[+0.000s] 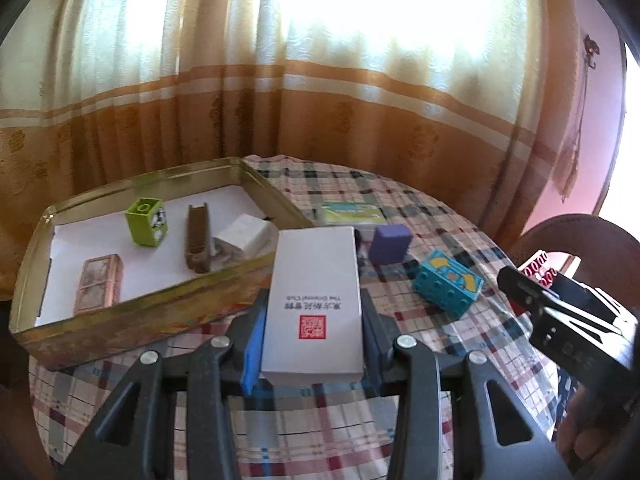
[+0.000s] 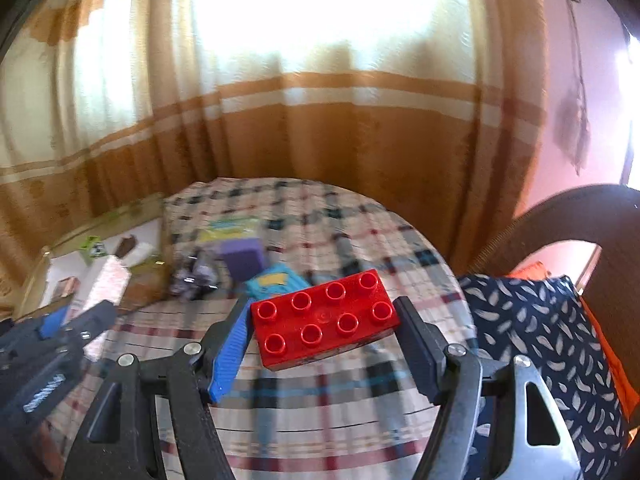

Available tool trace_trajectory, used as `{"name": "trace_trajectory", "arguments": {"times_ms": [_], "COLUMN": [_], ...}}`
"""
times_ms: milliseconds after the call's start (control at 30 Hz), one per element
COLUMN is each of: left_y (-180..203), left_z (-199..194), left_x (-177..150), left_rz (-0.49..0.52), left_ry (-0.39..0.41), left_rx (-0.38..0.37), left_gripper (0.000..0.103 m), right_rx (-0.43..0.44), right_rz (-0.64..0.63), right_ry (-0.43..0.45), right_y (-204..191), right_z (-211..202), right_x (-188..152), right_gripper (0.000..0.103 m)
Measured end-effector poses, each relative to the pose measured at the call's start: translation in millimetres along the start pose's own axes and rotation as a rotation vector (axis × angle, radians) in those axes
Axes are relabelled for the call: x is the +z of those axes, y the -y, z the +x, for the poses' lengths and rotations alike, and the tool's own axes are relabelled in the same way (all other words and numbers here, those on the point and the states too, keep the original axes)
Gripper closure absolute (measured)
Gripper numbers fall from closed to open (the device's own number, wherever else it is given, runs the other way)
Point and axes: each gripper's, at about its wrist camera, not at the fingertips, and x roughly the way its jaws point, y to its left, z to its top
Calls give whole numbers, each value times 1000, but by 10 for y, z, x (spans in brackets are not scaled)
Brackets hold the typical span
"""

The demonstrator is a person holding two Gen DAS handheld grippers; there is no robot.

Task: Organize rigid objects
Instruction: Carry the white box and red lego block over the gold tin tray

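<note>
The left gripper (image 1: pixel 314 344) was clamped on a white box (image 1: pixel 314 304), held above the plaid tablecloth (image 1: pixel 320 432). At ten o'clock from it lay the gold tin (image 1: pixel 132 312) with a green block (image 1: pixel 146 227) inside. At two o'clock sat a blue block (image 1: pixel 446 286). The right gripper (image 2: pixel 324 344) was clamped on a red brick (image 2: pixel 326 320), lifted over the cloth.
</note>
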Motion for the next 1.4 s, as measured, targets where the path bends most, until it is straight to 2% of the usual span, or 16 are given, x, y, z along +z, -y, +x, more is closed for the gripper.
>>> {"name": "trace_trajectory", "arguments": {"times_ms": [200,567,833,1400], "left_y": [-117,-382,-637,-1142], "left_z": [-37,-83,-169,-192], "left_x": [35,68,151,275], "left_rz": [-26,-63,-79,-129], "left_ry": [12,26,56,79], "left_rx": [17,65,154,267], "left_gripper": [63,63,63,63], "right_rx": [74,144,201,283], "right_rz": [-34,-61,-85,-115], "right_ry": [29,47,82,111], "right_y": [-295,-668,-975,-1515], "right_z": [-110,-185,-222,-158], "right_x": [79,149,294,494], "right_gripper": [31,31,31,31]}}
